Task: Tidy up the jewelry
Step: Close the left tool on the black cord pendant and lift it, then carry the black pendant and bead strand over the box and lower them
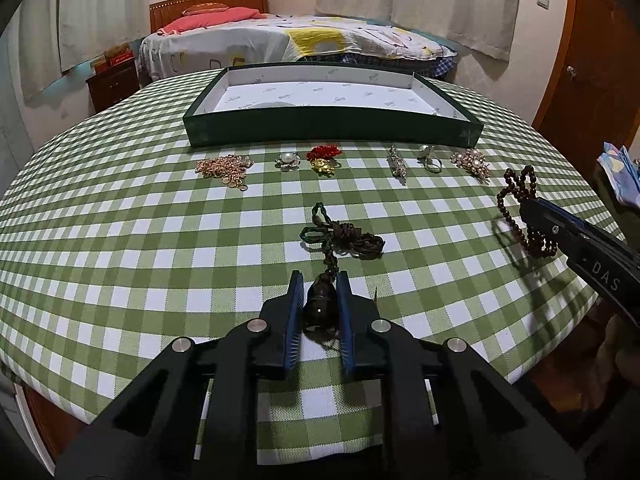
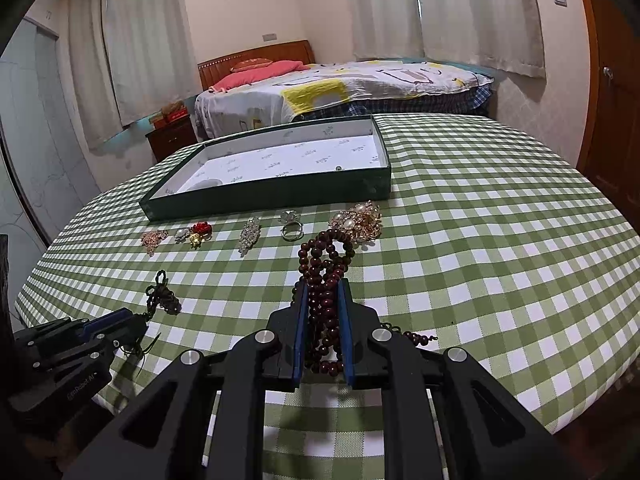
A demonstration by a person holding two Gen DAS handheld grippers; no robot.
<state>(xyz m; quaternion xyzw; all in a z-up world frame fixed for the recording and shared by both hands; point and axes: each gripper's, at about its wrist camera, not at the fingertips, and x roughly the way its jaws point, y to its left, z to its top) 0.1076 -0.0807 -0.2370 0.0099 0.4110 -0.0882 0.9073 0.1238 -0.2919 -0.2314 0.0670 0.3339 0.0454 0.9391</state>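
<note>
Green-and-white checked cloth covered the round worktop (image 1: 120, 240), with a bed (image 1: 280, 40) and pale curtains behind it. At the near edge the left tongs (image 1: 320, 280) lay low and level, pointing toward the far edge, their blue-padded fingers clenched on the dark, glossy, gourd-shaped pendant (image 1: 319, 304) of a braided cord necklace (image 1: 344, 240); its knotted green-brown cord lay in a loose heap on the cloth just ahead of them. Toward the right edge the right tongs (image 2: 324, 288) came in at the same low angle, grasping a bunched strand of small round dark-red beads (image 2: 324, 272), with loops spilling out in front and a tail trailing to the right.

Beyond both, six small pieces lay in one row parallel to the far edge: a heap of gold chain (image 1: 224, 168), a pearl brooch (image 1: 287, 159), a red-and-gold ornament (image 1: 324, 158), a long rhinestone brooch (image 1: 397, 164), a ring (image 1: 430, 160) and a pearl-and-gold cluster brooch (image 1: 470, 162). Just behind the row stood one shallow rectangular tray (image 1: 332, 132), dark green outside, lined with white printed paper.
</note>
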